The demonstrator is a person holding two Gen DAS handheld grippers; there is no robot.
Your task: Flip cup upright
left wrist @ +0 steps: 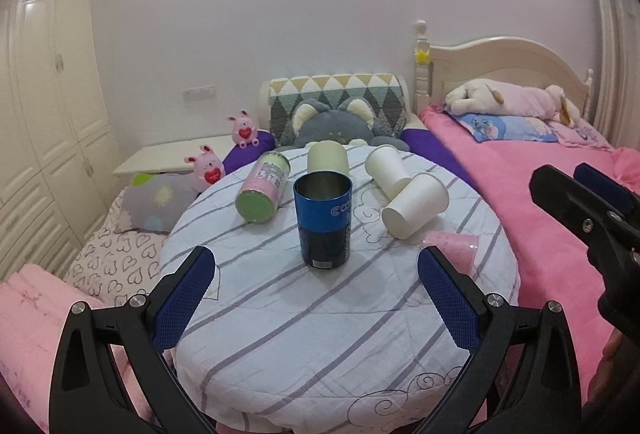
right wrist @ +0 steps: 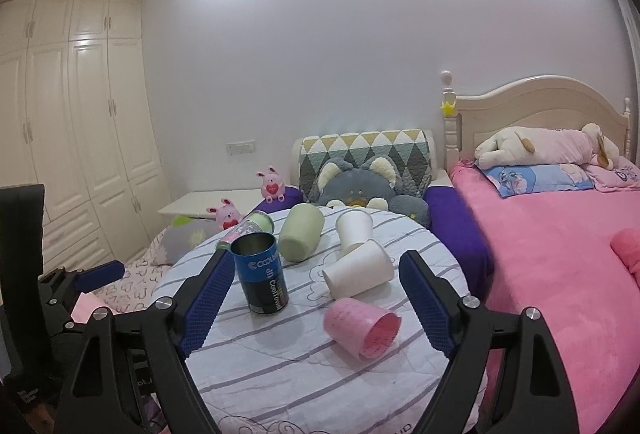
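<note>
A blue metal cup (left wrist: 323, 220) stands upright, mouth up, mid-table; it also shows in the right wrist view (right wrist: 262, 274). My left gripper (left wrist: 316, 266) is open and empty, just in front of it, not touching. My right gripper (right wrist: 316, 270) is open and empty; a pink cup (right wrist: 362, 326) lies on its side between its fingers. Two white paper cups (right wrist: 358, 270) (right wrist: 354, 230), a pale green cup (right wrist: 301, 237) and a pink-and-green bottle (left wrist: 264, 190) lie on their sides behind.
The round table (left wrist: 320, 334) has a striped white cloth. A pink bed (right wrist: 560, 254) is to the right. Plush toys and cushions (left wrist: 336, 122) are behind the table. A white wardrobe (right wrist: 80, 134) stands at left. The right gripper shows in the left wrist view (left wrist: 592, 210).
</note>
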